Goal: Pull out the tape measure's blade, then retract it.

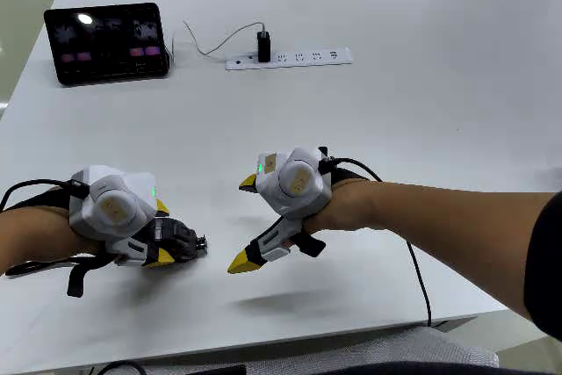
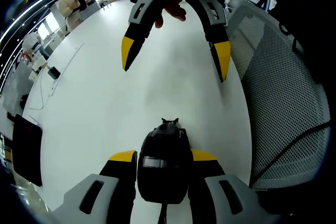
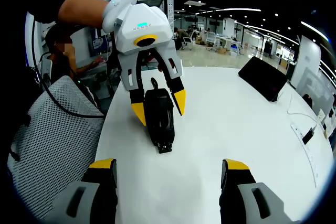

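Left tool sits low at the near left of the table, jaws pressed onto the tape measure, pinching its black case by the two flat sides. Case is on or just above the tabletop, can't tell which. Blade looks fully in, w/ only the hook poking out the front, aimed at the right tool. That one is near and facing it, jaws spread wide, holding nothing, clear of the hook. Handling, my guess: case is hard plastic, compact, some weight, w/ smooth sides, so it could twist in the grip once the pull starts. Blade is prob thin springy steel, stiff along its curve, but kinks if bent sideways and snaps back fast. Best hold is prob the hook end, pinched flat top and bottom, pulled straight in line w/ the case mouth, then eased back, not let fly. Farther back: a power strip w/ a black plug, and a dark tablet at far left.
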Demonstrator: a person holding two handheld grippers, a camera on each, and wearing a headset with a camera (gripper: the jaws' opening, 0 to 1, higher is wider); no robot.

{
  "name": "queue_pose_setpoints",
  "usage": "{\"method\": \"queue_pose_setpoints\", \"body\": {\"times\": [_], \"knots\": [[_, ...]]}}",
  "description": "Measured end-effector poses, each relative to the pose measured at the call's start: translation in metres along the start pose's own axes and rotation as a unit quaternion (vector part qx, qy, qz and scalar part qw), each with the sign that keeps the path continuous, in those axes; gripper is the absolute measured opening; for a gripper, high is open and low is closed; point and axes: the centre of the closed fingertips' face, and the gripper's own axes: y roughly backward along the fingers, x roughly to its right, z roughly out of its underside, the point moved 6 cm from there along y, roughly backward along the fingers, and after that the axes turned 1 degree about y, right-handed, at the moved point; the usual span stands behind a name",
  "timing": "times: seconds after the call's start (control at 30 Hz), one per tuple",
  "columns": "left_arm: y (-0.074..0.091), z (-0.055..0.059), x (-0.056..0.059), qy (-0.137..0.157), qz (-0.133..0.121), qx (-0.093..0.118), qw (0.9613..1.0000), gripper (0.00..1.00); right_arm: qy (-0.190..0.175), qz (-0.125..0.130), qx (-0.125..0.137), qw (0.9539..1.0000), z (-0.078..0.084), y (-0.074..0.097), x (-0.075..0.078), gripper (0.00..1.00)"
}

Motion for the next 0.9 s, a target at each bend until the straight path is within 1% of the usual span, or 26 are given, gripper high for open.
{"method": "queue_pose_setpoints", "body": {"times": [0.2,0.37,0.43,0.57,0.63,0.77,0.9], "knots": [[0.0,0.001,-0.001,0.0,0.001,-0.002,1.0,0.32,0.003,-0.003,-0.003,1.0,-0.001,-0.004,0.0,0.79],[0.002,0.003,-0.002,0.011,0.001,0.006,0.9999,0.31,0.005,-0.006,-0.009,0.9999,-0.002,-0.01,0.001,0.77],[0.001,0.003,-0.002,0.013,-0.001,0.007,0.9999,0.31,0.007,-0.005,-0.014,0.9999,0.0,-0.013,0.003,0.76],[0.002,0.002,0.001,0.011,-0.009,0.006,0.9999,0.31,-0.001,-0.004,-0.024,0.9997,0.005,-0.018,0.004,0.71],[0.002,0.003,0.002,0.012,-0.011,0.011,0.9998,0.31,0.004,-0.006,-0.029,0.9996,0.005,-0.02,0.003,0.7],[0.002,0.003,0.001,0.015,-0.01,0.023,0.9996,0.31,0.011,-0.01,-0.027,0.9995,0.001,-0.022,0.001,0.67],[0.001,0.002,0.001,0.016,-0.006,0.024,0.9996,0.31,0.013,-0.013,-0.028,0.9994,0.0,-0.027,-0.001,0.64]]}}
